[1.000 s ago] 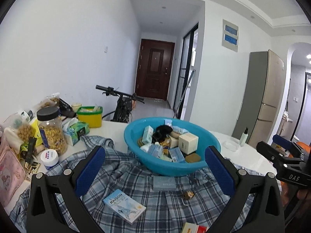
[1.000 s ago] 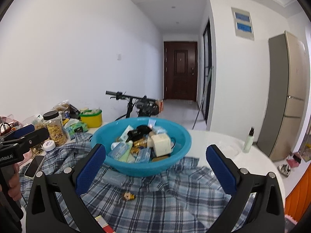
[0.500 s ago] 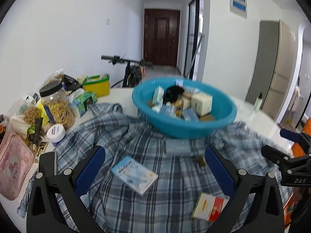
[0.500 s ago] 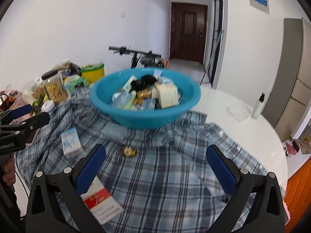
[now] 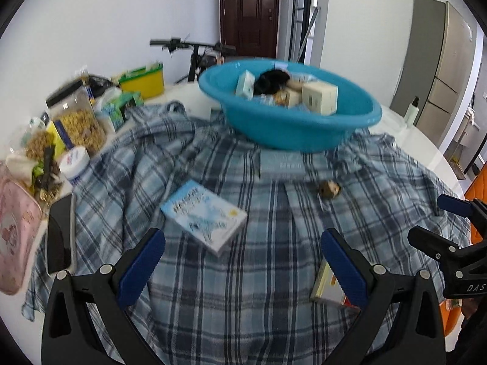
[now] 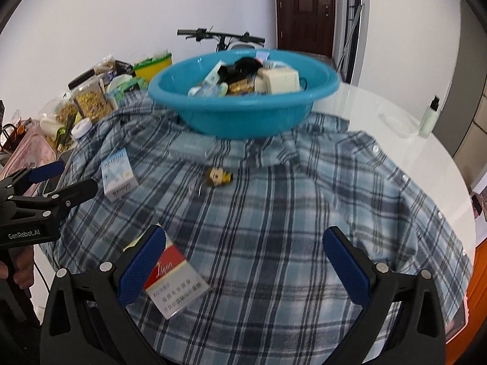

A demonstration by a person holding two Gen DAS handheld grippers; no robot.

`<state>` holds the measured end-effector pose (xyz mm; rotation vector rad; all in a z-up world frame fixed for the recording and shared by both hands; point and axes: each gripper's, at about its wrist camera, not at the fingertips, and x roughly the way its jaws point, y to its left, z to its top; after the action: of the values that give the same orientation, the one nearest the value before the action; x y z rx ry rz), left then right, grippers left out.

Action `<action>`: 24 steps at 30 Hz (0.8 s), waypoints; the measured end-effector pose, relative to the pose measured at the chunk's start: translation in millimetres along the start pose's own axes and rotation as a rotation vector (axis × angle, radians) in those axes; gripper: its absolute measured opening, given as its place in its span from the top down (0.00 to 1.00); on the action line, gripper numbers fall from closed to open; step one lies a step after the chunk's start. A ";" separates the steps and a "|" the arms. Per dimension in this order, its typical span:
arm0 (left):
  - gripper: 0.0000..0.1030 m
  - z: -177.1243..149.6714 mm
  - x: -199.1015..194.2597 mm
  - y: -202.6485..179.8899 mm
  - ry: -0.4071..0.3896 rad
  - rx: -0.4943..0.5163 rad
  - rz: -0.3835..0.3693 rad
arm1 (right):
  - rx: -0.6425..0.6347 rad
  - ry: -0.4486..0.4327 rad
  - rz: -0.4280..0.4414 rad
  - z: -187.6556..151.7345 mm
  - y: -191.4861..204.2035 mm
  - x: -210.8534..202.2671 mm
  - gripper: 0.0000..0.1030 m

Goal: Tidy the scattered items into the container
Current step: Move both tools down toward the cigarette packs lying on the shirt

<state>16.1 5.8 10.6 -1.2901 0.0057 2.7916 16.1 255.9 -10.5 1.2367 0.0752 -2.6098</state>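
the red-and-white cigarette pack (image 6: 175, 279) lies just ahead of the right hand-held gripper (image 6: 243, 269), touching or just under its left pad, so it sits off to the left of the gap rather than between the pads, and its long axis runs at a slant from near right toward far left. the right hand-held gripper stands wide apart and empty. the left hand-held gripper (image 5: 243, 269) is likewise wide apart and empty, with the same pack (image 5: 330, 286) mostly hidden behind its right pad and the pale blue printed box (image 5: 204, 213) lying flat just beyond its gap, a little left of centre, long axis slanting from far left to near right. by my reading the right one is nearer the pack and the left one nearer the blue box, and either would need a small sideways shift and a turn to close across the short side. farther on, a small yellow-and-black trinket (image 6: 217, 177) and a flat grey-blue packet (image 5: 281, 164) lie close to the foot of the blue plastic basin (image 6: 322, 89), which stands toward the far edge of the bench (image 6: 426, 152) and already holds boxes and small items. all the loose things rest on a blue plaid shirt (image 6: 289, 213) spread and rumpled over the white bench, a soft surface that may bunch under a pad. jars and snack bags (image 5: 76, 121) crowd the left edge; a bicycle (image 6: 222, 38) and a dark door (image 5: 249, 12) stand beyond.
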 end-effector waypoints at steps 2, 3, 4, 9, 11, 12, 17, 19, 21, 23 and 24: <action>0.00 -4.5 5.6 1.0 0.027 -0.002 -0.008 | 0.000 0.019 0.006 -3.7 0.4 3.4 0.00; 0.00 -6.5 8.3 1.3 0.038 -0.003 -0.008 | -0.001 0.027 0.007 -6.0 1.0 5.0 0.00; 0.00 -8.6 10.8 1.5 0.049 -0.002 -0.006 | -0.004 0.035 0.008 -8.0 2.2 6.4 0.00; 0.00 -17.5 19.4 3.3 0.087 -0.002 0.004 | -0.013 0.072 0.024 -17.9 6.1 14.6 0.00; 0.00 -19.3 22.4 5.0 0.100 -0.008 0.001 | -0.017 0.086 0.033 -20.8 8.2 18.0 0.00; 0.00 -19.7 23.5 5.9 0.104 -0.011 0.000 | -0.018 0.091 0.038 -22.2 9.4 19.3 0.00; 0.00 -20.4 29.8 9.6 0.126 -0.032 -0.007 | -0.034 0.104 0.063 -24.5 15.9 24.1 0.00; 0.00 -20.7 31.9 11.5 0.133 -0.041 -0.010 | -0.044 0.104 0.080 -25.3 18.3 24.1 0.00; 0.00 -21.0 33.2 13.0 0.137 -0.049 -0.010 | -0.069 0.103 0.096 -26.1 23.6 24.2 0.00; 0.00 -20.9 33.7 13.1 0.137 -0.050 -0.010 | -0.107 0.099 0.107 -27.6 30.1 23.8 0.00; 0.00 -21.0 34.0 13.0 0.138 -0.049 -0.008 | -0.127 0.098 0.113 -28.6 33.9 23.5 0.00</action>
<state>9.3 -5.9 -29.3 -1.4879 -0.0612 2.7060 31.8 222.8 -44.8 1.2843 0.1811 -2.4086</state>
